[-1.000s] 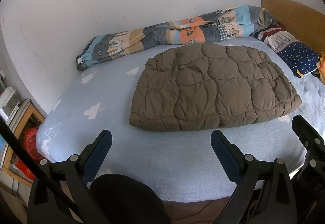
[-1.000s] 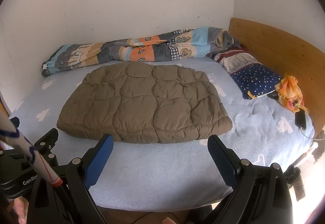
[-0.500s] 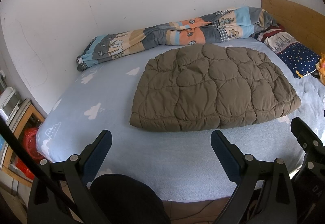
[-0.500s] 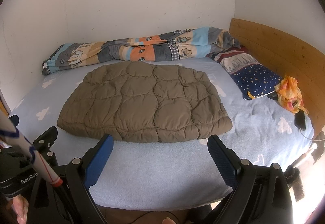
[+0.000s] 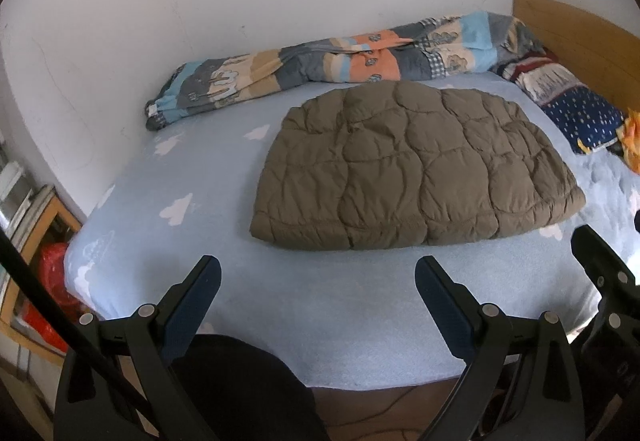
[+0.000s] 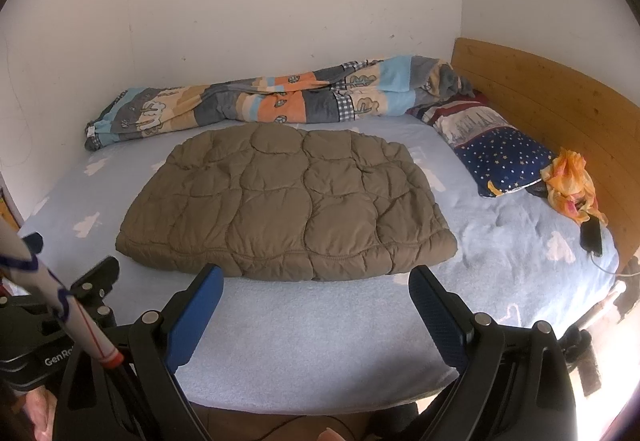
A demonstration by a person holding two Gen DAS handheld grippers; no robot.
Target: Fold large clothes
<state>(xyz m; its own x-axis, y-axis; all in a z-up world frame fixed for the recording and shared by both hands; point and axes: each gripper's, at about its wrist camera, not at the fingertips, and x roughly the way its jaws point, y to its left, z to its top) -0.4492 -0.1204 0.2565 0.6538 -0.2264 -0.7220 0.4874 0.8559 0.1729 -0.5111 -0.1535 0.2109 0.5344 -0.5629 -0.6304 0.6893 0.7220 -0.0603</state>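
Blue bed sheet (image 5: 328, 321) carried a brown quilted coat (image 5: 416, 169) laid flat for folding; left gripper (image 5: 318, 281) and right gripper (image 6: 316, 289) hung short, fingers spread, empty.

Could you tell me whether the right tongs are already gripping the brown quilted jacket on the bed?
No, the right tongs hang open short of the brown quilted jacket, with nothing between the fingers.

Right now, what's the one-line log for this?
left gripper: open, empty | right gripper: open, empty | brown jacket: flat on bed, untouched
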